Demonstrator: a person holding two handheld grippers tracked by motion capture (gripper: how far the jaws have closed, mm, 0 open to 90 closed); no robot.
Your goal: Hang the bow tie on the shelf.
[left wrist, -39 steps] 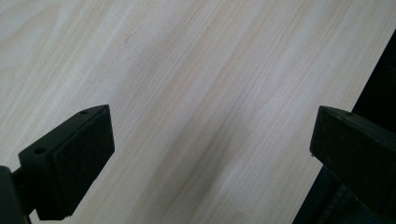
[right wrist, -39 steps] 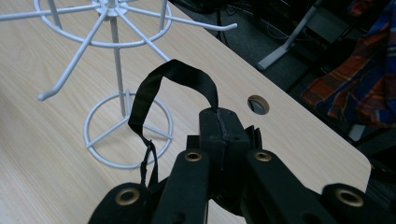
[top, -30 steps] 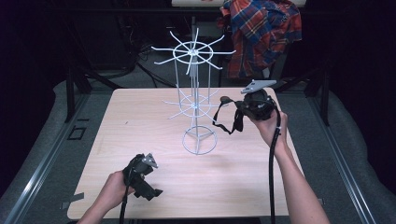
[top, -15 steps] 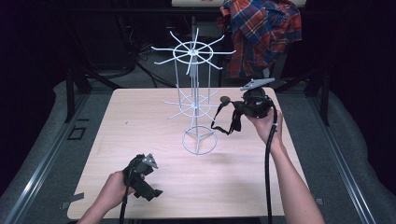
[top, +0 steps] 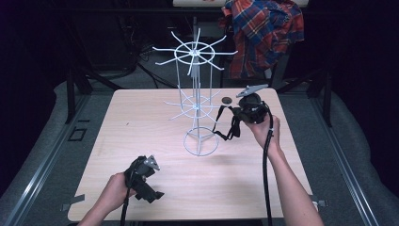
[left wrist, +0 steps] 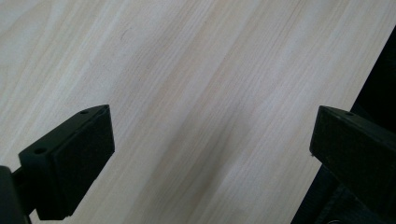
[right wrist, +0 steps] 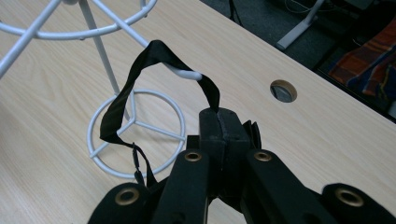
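Right gripper point(right wrist: 219, 135) jaws pinched on black strap point(right wrist: 140, 74); strap looped over white rack point(top: 195, 99) hook. Strap looks soft, light, floppy; hold near end. Left gripper point(left wrist: 210, 154) jaws wide apart, empty, over table point(top: 141, 117).

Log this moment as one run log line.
right gripper shut on black strap, looped over rack arm | left gripper open over table

Your tabletop point(top: 141, 122) is pale wood grain with a round cable hole point(top: 227, 100) near the far edge. A white wire rack point(top: 196, 94) stands on it on its ring base, right of centre.
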